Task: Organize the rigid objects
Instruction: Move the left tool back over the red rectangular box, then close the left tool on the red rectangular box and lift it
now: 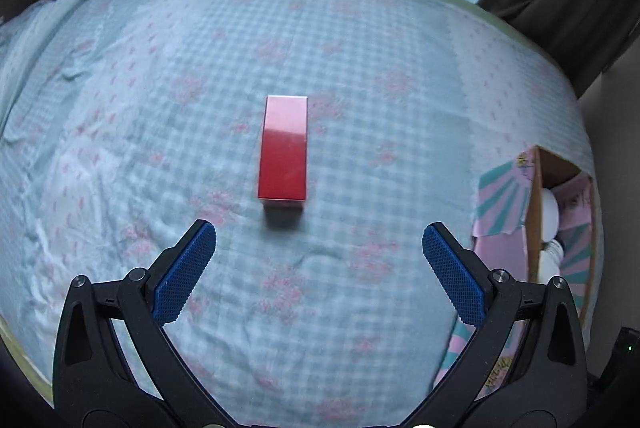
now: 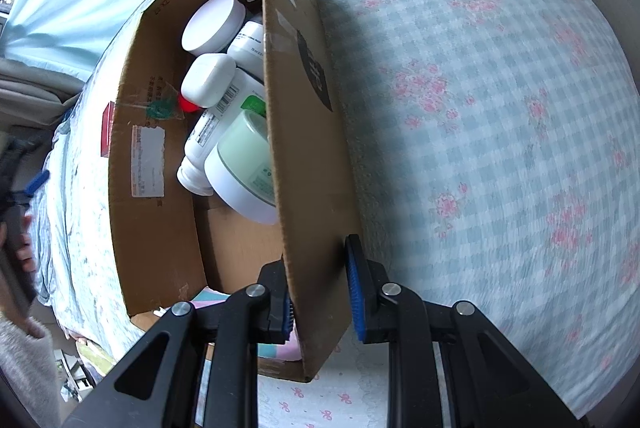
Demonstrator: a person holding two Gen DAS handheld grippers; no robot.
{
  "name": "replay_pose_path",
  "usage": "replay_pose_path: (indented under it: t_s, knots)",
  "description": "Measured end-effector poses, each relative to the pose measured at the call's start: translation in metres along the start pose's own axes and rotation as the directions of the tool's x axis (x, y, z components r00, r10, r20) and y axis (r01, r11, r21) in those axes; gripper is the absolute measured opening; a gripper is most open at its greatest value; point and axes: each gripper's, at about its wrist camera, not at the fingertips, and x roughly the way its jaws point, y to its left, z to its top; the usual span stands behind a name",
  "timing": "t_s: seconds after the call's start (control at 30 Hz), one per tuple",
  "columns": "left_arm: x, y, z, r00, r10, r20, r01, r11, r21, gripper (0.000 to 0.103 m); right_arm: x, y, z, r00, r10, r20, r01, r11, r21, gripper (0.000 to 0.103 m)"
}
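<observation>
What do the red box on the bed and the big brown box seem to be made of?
The red box: probably thin card with a glossy coat, since a pale glare crosses its top face. The brown box: plain matte cardboard, showing raw brown walls, tape strips and a torn label. The right gripper clamps its wall.

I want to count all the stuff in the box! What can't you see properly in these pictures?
- Cardboard box, right wrist view: its near wall hides parts of the white jars and bottles.
- Label print on the bottles: too small to read.
- Left wrist view: the box sits at the frame edge, cut off by the left gripper.
- Red box: no readable text; in the right wrist view only a sliver shows behind the carton.
</observation>
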Motion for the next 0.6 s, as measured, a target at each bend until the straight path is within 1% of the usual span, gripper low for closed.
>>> replay_pose_path:
  t_s: [0.1,0.17,0.23,0.37,0.5,0.53,0.57,0.6]
  knots:
    - [0.035,0.008,0.005,0.999,0.021,-0.032,-0.021,1.000,0.002,0.103,0.000,0.000,0.001,1.000,-0.009,0.002,0.009,1.000,0.011,0.020]
    - [0.054,0.012,0.010,0.997,0.065,-0.041,-0.065,0.998,0.005,0.103,0.002,0.002,0.002,1.000,-0.016,-0.001,0.017,1.000,0.013,0.020]
    - [0.075,0.019,0.016,0.997,0.059,-0.056,-0.059,0.998,-0.006,0.103,0.004,0.003,0.004,1.000,-0.022,-0.006,0.022,1.000,0.016,0.020]
    - [0.112,0.027,0.029,0.993,0.079,-0.087,-0.079,0.997,0.001,0.103,0.011,0.008,0.009,0.999,-0.041,-0.021,0.041,0.999,0.003,0.020]
    - [0.131,0.029,0.043,0.993,0.076,-0.093,-0.076,0.997,0.004,0.102,0.016,0.011,0.014,0.998,-0.053,-0.033,0.054,0.999,0.005,0.020]
    - [0.133,0.027,0.045,0.993,0.079,-0.093,-0.079,0.997,0.008,0.098,0.017,0.012,0.015,0.998,-0.056,-0.034,0.057,0.998,0.007,0.021]
    - [0.135,0.025,0.048,0.992,0.082,-0.096,-0.081,0.997,0.019,0.087,0.019,0.012,0.016,0.998,-0.059,-0.036,0.059,0.998,0.009,0.021]
    - [0.138,0.023,0.050,0.991,0.084,-0.105,-0.081,0.996,0.029,0.079,0.020,0.013,0.017,0.997,-0.062,-0.038,0.062,0.998,0.013,0.021]
